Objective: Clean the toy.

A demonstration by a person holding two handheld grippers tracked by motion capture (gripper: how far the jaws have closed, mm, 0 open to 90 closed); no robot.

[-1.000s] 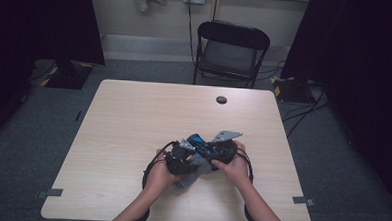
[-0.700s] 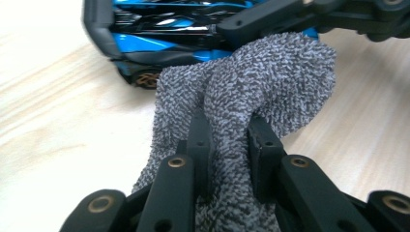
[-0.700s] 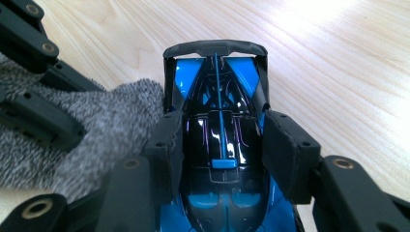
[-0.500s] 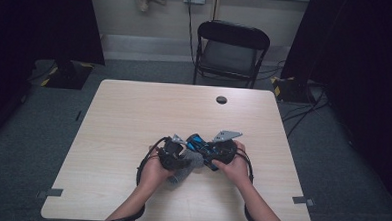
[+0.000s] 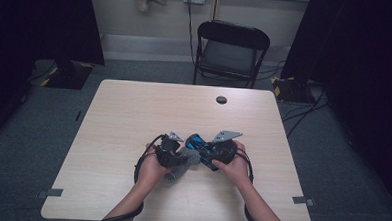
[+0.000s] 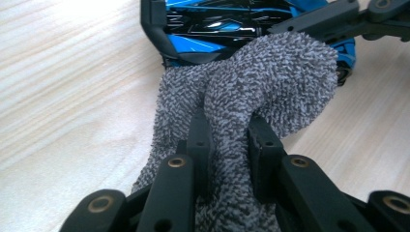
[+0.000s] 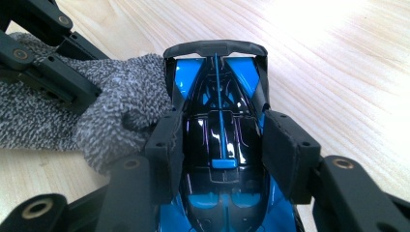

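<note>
A blue and black toy race car [image 7: 220,87] lies on the light wooden table [image 5: 134,113], and my right gripper [image 7: 220,140] is shut on its body, one pad on each side. A grey terry cloth [image 6: 270,77] presses against the car's [image 6: 217,19] side. My left gripper [image 6: 227,125] is shut on a fold of that cloth. In the high view both grippers meet near the table's front middle: the left gripper [image 5: 174,154] with the cloth [image 5: 184,162], the right gripper [image 5: 209,151] with the car [image 5: 198,142]. The left gripper's jaws [image 7: 53,63] show beside the cloth [image 7: 121,96].
A small round black cap [image 5: 221,99] sits in the tabletop toward the far edge. A black folding chair [image 5: 229,52] stands behind the table. Cables trail from both grippers over the front edge. Bare wood surrounds the hands.
My left gripper with the cloth has shifted slightly to the left and away along the car. The right gripper and the car have stayed put.
</note>
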